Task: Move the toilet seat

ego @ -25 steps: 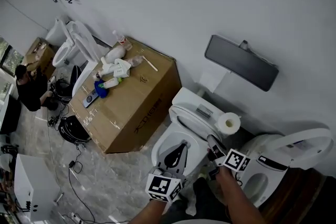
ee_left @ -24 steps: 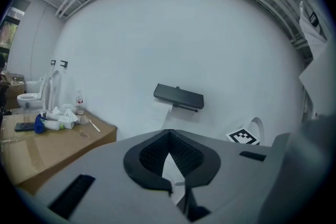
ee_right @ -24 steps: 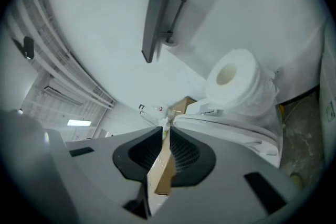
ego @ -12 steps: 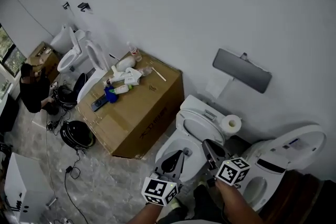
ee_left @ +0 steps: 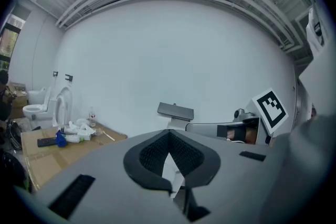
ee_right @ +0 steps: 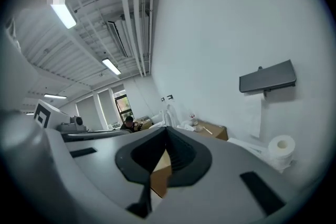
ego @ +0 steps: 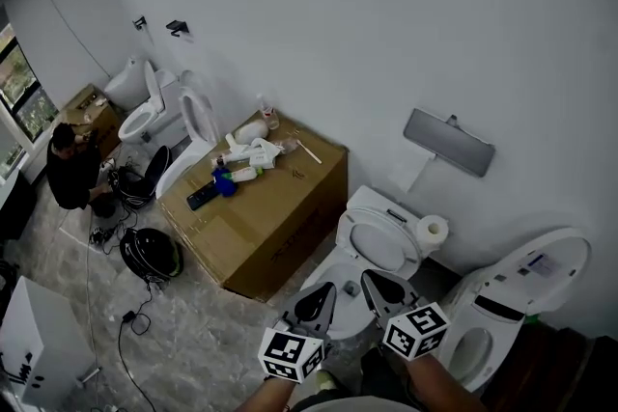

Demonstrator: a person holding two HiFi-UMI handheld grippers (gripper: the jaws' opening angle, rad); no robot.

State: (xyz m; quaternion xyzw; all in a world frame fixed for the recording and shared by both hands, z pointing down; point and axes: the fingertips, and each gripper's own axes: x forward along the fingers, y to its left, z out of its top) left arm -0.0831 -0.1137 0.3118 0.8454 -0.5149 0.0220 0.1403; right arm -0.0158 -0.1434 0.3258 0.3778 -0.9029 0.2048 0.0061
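A white toilet [ego: 348, 275] stands against the wall in the head view, and its oval seat and lid [ego: 377, 241] show just beyond my grippers. I cannot tell if the seat is up or down. My left gripper [ego: 326, 288] hovers over the bowl's front, shut and empty. My right gripper [ego: 367, 277] hangs beside it, its jaws closed tip to tip with nothing between them. In the left gripper view the left gripper [ee_left: 169, 134] points at the wall. The right gripper [ee_right: 167, 129] points along the wall in its own view.
A toilet roll [ego: 432, 231] sits on the tank. A second toilet [ego: 526, 270] with a raised lid stands at the right. A cardboard box [ego: 280, 207] carrying bottles is at the left, a grey panel [ego: 449, 142] on the wall, a person [ego: 72, 171] far left.
Both grippers have drawn back from the bowl toward the person. The right gripper's jaws have closed. The head camera has lifted, so more of the room shows.
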